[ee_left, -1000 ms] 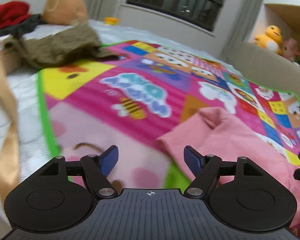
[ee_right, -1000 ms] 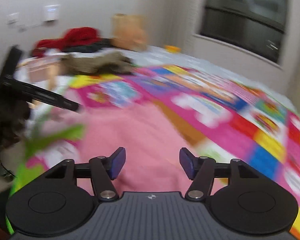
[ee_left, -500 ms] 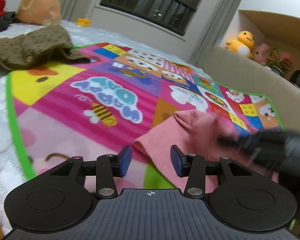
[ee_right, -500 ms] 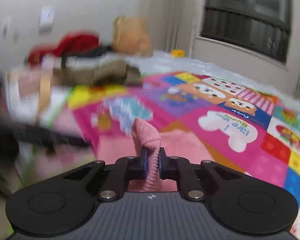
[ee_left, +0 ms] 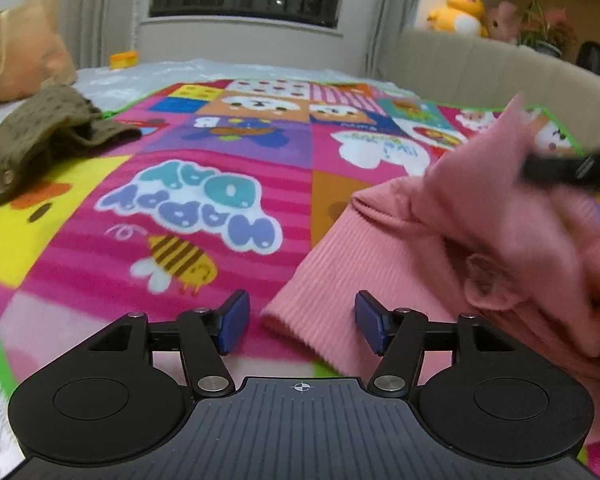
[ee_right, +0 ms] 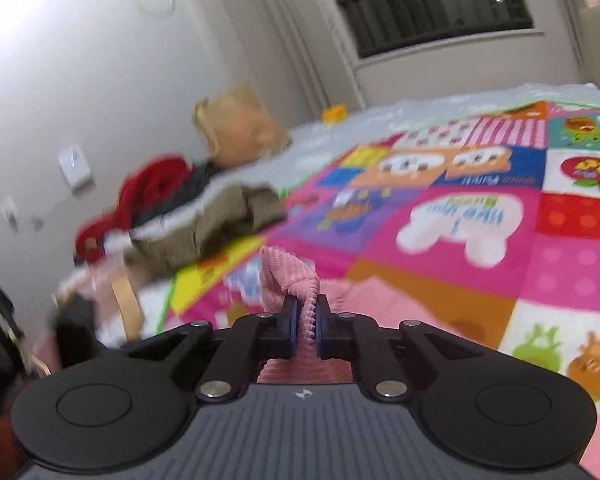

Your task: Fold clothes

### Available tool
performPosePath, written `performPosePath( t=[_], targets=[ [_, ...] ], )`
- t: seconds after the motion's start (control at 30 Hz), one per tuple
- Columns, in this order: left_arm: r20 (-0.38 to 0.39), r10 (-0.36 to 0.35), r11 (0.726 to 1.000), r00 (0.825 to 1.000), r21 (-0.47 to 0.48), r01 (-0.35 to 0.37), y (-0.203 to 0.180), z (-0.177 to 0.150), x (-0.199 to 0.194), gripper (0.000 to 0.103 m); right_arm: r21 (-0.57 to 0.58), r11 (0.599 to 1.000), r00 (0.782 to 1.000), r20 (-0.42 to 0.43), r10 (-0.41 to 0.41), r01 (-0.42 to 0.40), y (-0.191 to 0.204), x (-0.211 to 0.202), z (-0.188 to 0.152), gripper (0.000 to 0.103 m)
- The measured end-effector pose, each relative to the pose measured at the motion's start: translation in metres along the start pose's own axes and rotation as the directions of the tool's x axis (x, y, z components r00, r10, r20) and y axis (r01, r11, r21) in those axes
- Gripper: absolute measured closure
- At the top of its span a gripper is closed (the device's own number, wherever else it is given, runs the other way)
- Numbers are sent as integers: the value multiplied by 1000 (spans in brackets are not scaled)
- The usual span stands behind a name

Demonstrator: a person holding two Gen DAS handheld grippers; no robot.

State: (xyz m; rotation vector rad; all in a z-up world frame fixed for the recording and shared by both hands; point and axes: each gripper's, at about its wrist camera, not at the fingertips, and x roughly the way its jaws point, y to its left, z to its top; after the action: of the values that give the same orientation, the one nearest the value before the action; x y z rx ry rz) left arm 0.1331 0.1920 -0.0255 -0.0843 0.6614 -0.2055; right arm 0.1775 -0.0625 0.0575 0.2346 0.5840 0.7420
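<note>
A pink ribbed garment (ee_left: 440,248) lies on a colourful cartoon play mat (ee_left: 204,200) spread over a bed. In the left wrist view my left gripper (ee_left: 302,322) hovers low over the garment's near corner; its jaws are opening, and the ribbed hem lies between the blue pads without being pressed. My right gripper (ee_right: 307,322) is shut on a fold of the pink garment (ee_right: 288,280), which stands up between the pads. In the left wrist view that gripper shows as a dark blur (ee_left: 572,168) lifting the cloth at the right.
An olive-green garment (ee_left: 40,136) lies bunched at the mat's far left, with a tan bag (ee_left: 24,52) and red clothing (ee_right: 148,188) behind it. A beige padded headboard (ee_left: 480,72) carrying plush toys (ee_left: 460,12) borders the right. A window fills the far wall.
The right gripper closed on a fold of the pink garment and lifted it. The left gripper moved toward the garment's corner, narrowed, then widened again.
</note>
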Motion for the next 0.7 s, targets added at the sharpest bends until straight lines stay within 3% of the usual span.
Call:
performPosePath(
  t=[0.03,0.07,0.2,0.27,0.37,0.43,0.47,0.57,0.63,0.7],
  targets=[
    [5,2,1000,1000,9,-2,-2,1,3,63,17,1000,1000,16,2,-2,-4,-5,5,95],
    [15,2,1000,1000,20,-2,-7,3,4,96,36,999,1000,31,2,-3,-9,-10,9,95],
    [95,-138,982,986,140,124,-42,4,-16,97,77,997,998,59,1,-6,-21,-17,18,95],
    [59,-220,959,974,199,204,-63,-4,-15,96,86,996,999,49,22,-27,-22,-12,18,95],
    [-9,-238,948,971,215,234,-78,-20,0,89,69,996,998,-8,65,-64,-13,7,11,95],
    [0,-232,953,973,199,227,-77,-25,-1,85,62,994,993,-73,94,-90,-7,27,3,95],
    [-3,-240,955,971,180,236,-74,-26,-5,80,61,994,989,-111,101,-95,-6,39,-2,95],
    [-19,-243,954,970,174,243,-62,-33,-24,43,61,995,964,-246,96,-84,-5,77,-22,91],
    [-32,-218,961,975,169,221,-51,-42,-39,34,52,997,943,-326,70,-55,-7,99,-39,89],
    [-47,-192,967,980,160,197,-40,-51,-53,24,23,998,949,-310,58,-54,-3,97,-46,87]
  ],
)
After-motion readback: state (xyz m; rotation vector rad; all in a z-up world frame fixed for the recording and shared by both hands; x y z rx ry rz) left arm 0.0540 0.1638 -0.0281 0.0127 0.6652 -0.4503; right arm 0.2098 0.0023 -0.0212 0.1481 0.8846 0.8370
